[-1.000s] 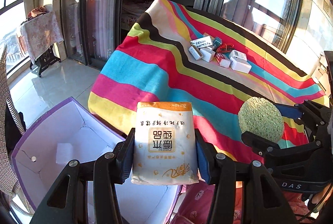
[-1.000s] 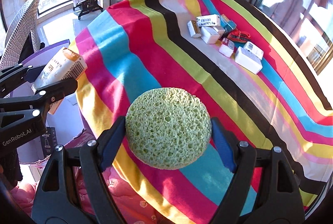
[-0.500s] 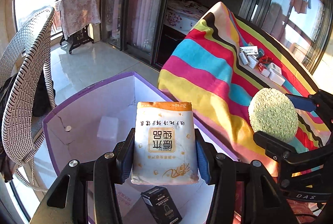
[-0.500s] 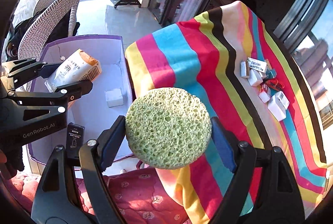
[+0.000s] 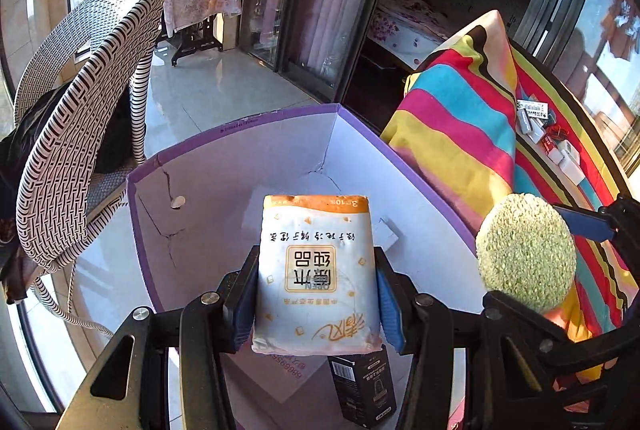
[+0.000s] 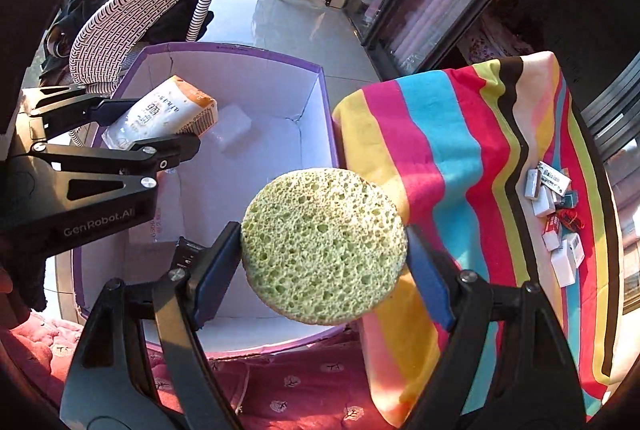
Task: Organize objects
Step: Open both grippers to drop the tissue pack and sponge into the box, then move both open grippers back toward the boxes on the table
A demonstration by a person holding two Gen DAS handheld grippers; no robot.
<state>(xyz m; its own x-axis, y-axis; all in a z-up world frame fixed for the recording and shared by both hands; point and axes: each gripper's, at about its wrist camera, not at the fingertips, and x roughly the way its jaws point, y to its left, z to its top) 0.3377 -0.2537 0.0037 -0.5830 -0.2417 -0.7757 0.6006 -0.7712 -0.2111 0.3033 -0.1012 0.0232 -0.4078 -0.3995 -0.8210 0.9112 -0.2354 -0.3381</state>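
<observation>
My left gripper (image 5: pixel 316 294) is shut on a white and orange tissue pack (image 5: pixel 316 270), held above the open purple-edged box (image 5: pixel 240 174). From the right wrist view the same tissue pack (image 6: pixel 160 114) hangs over the box (image 6: pixel 260 146), near its left wall. My right gripper (image 6: pixel 324 262) is shut on a round green sponge (image 6: pixel 324 246), which sits over the box's right side beside the striped table. That sponge (image 5: pixel 526 250) shows at the right of the left wrist view. Inside the box lie a small white block (image 6: pixel 234 128) and a black carton (image 5: pixel 362 386).
A table under a striped cloth (image 6: pixel 460 166) stands right of the box, with several small white and red boxes (image 6: pixel 554 218) on its far part. A wicker chair (image 5: pixel 80 134) with dark clothing stands left of the box. A pink cushion (image 6: pixel 280 386) lies below.
Both grippers have swung left off the striped table to above the purple box, sinking a little. The tissue pack and the sponge stay gripped throughout.
</observation>
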